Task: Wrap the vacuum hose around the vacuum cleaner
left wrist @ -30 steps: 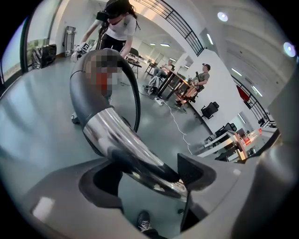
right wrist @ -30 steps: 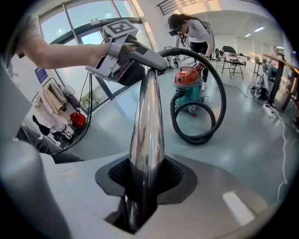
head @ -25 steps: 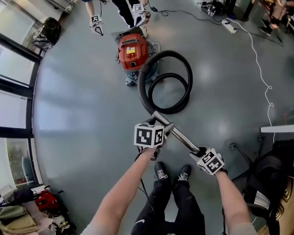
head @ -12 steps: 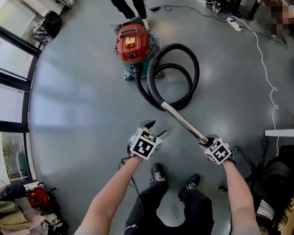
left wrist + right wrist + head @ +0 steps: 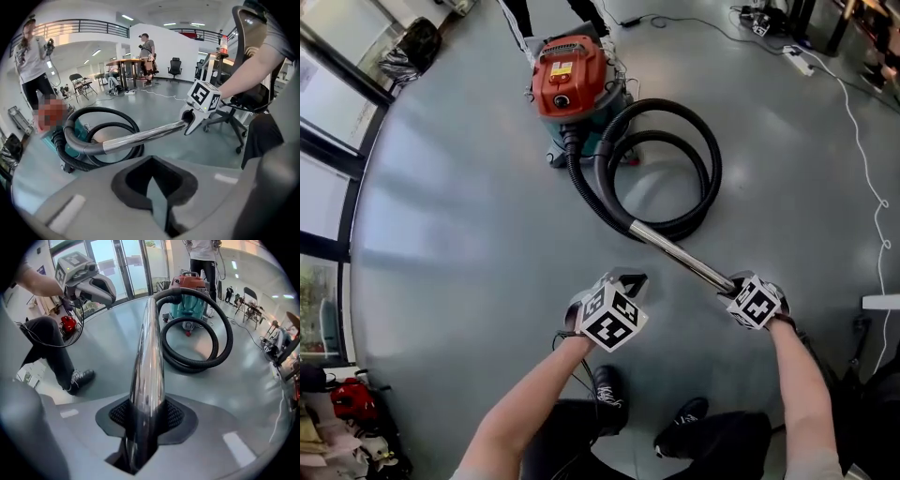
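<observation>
The vacuum cleaner (image 5: pixel 572 80), red on top with a teal body, stands on the grey floor. Its black hose (image 5: pixel 698 155) lies beside it in two loose loops and ends in a shiny metal tube (image 5: pixel 680 255). My right gripper (image 5: pixel 736 284) is shut on that tube's near end; in the right gripper view the tube (image 5: pixel 147 362) runs straight out from the right gripper (image 5: pixel 145 418) toward the vacuum cleaner (image 5: pixel 190 296). My left gripper (image 5: pixel 628 281) hangs left of the tube, apart from it, shut on nothing. The left gripper view shows the left gripper (image 5: pixel 157 187), the tube (image 5: pixel 140 137) and the hose (image 5: pixel 112 117).
A person (image 5: pixel 33 61) stands just behind the vacuum. A white cable (image 5: pixel 861 141) and a power strip (image 5: pixel 797 61) lie on the floor at right. An office chair (image 5: pixel 243 93) stands near my right arm. Glass walls (image 5: pixel 328 141) line the left side. My shoe (image 5: pixel 605 394) shows below.
My left gripper let go of the metal tube, drew away to the left and shut. The right gripper kept hold of the tube's end, which now points more toward the vacuum.
</observation>
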`<state>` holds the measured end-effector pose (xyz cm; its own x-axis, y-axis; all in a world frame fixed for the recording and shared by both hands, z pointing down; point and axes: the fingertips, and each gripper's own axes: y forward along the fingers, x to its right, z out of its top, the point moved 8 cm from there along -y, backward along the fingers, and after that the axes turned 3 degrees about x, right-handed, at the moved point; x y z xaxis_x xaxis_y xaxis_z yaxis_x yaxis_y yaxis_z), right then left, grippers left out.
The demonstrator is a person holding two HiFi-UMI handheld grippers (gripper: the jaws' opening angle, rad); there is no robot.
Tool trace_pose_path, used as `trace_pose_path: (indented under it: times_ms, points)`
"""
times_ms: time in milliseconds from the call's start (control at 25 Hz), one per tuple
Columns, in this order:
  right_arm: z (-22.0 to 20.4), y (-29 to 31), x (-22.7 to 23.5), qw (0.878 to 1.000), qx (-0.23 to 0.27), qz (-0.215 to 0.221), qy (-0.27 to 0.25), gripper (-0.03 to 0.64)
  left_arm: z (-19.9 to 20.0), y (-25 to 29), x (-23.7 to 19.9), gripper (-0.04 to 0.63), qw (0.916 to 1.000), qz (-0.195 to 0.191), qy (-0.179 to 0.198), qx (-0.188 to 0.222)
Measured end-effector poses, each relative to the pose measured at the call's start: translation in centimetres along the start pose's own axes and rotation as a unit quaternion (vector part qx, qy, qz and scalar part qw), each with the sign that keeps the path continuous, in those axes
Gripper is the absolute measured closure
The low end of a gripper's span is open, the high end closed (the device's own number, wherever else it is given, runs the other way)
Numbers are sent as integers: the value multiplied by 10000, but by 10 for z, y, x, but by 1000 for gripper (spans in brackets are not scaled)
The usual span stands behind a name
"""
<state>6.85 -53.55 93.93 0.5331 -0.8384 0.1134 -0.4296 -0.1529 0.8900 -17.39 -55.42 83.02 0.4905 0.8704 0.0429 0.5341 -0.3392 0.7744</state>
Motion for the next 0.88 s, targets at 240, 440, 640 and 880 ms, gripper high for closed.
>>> trace_pose_path:
  times_ms: [240, 440, 640, 880]
  points:
    - [-24, 68, 41, 9999, 4, -73, -87, 466, -29, 65, -4, 595, 9998, 9, 199, 26]
    - [-36, 116, 58, 10000, -10, -59, -22, 465, -50, 104, -2, 595, 9989, -147, 445, -66]
    - [-33, 151, 59, 9998, 73, 34, -171, 465, -64, 131, 3, 595, 9984, -242, 501, -107]
    - [-25, 188, 58, 9997, 43, 219, 81, 465, -67, 144, 2, 595, 9983, -201, 534, -110]
